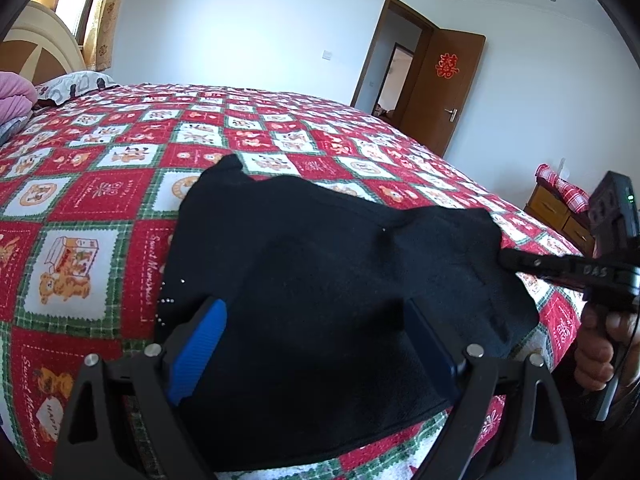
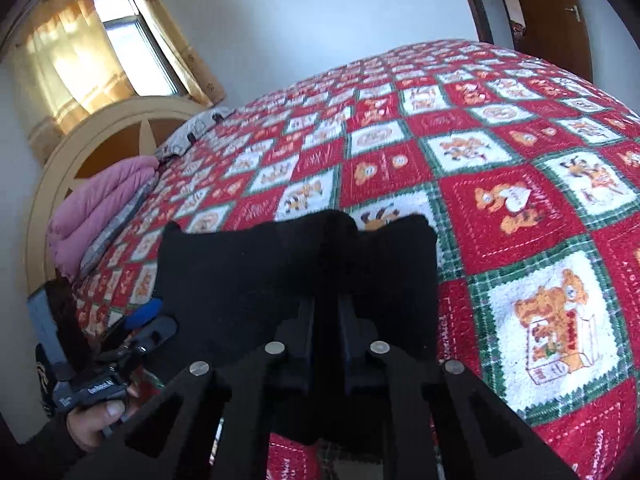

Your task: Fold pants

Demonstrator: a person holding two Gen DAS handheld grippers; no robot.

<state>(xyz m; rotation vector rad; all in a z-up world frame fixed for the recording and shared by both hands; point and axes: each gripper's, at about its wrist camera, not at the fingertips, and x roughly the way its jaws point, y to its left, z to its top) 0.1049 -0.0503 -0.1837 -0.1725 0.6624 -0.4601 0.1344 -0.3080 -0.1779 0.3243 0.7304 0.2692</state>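
Observation:
Black pants (image 1: 320, 280) lie bunched on the red checked bedspread (image 1: 100, 208) near the bed's front edge. My left gripper (image 1: 316, 344) is open, its blue pads (image 1: 200, 352) wide apart with the pants fabric lying between them. My right gripper (image 2: 324, 320) is shut on a fold of the black pants (image 2: 248, 272); in the left wrist view its fingers (image 1: 520, 262) pinch the cloth's right edge. The left gripper shows at lower left in the right wrist view (image 2: 148, 320).
A pink quilt (image 2: 100, 208) and a pillow (image 1: 72, 84) lie by the headboard (image 2: 120, 136). A brown door (image 1: 444, 88) stands open at the back right. A wooden nightstand (image 1: 560, 216) stands beside the bed.

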